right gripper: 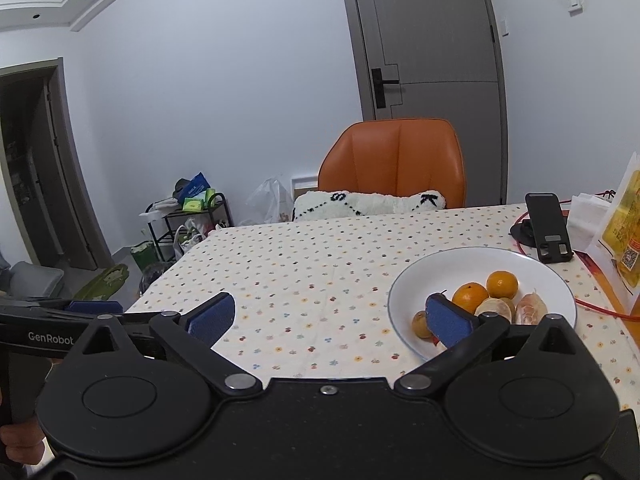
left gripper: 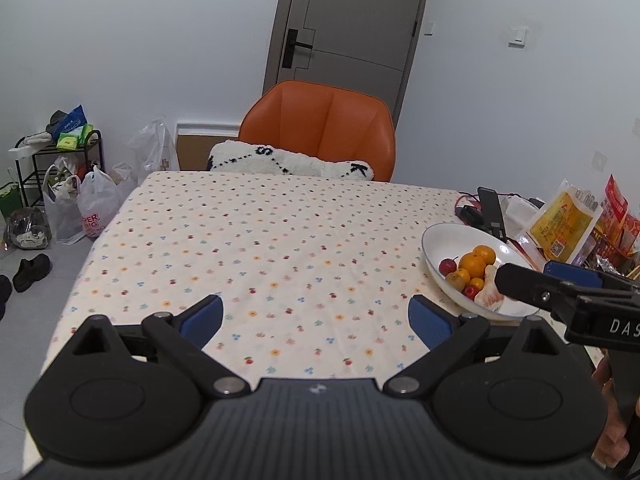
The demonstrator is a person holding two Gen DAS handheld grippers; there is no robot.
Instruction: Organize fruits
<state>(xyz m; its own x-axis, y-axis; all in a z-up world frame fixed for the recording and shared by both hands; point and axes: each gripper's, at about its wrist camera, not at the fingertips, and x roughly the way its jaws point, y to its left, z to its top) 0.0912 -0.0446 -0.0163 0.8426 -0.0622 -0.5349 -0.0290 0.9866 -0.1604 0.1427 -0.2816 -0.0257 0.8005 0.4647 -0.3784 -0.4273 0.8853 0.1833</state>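
Note:
A white bowl [right gripper: 400, 292] stands on the right of the dotted tablecloth [right gripper: 304, 264]. In it lie two oranges [right gripper: 470, 296], peeled citrus segments [right gripper: 530, 308], a brown kiwi-like fruit [right gripper: 422, 324] and small red fruits [left gripper: 447, 267]. My right gripper [right gripper: 330, 316] is open and holds nothing; its right finger hangs over the bowl's near left part and hides some fruit. In the left wrist view the right gripper [left gripper: 524, 272] reaches over the bowl [left gripper: 432, 236] from the right. My left gripper [left gripper: 316, 318] is open over bare cloth, left of the bowl.
An orange chair [left gripper: 320, 136] with a white pillow [left gripper: 288, 162] stands at the table's far edge. A black phone stand [right gripper: 548, 228], a red cable [right gripper: 600, 308] and snack bags [left gripper: 564, 220] crowd the right side. Plastic bags [left gripper: 96, 200], shoes and a rack sit on the floor at left.

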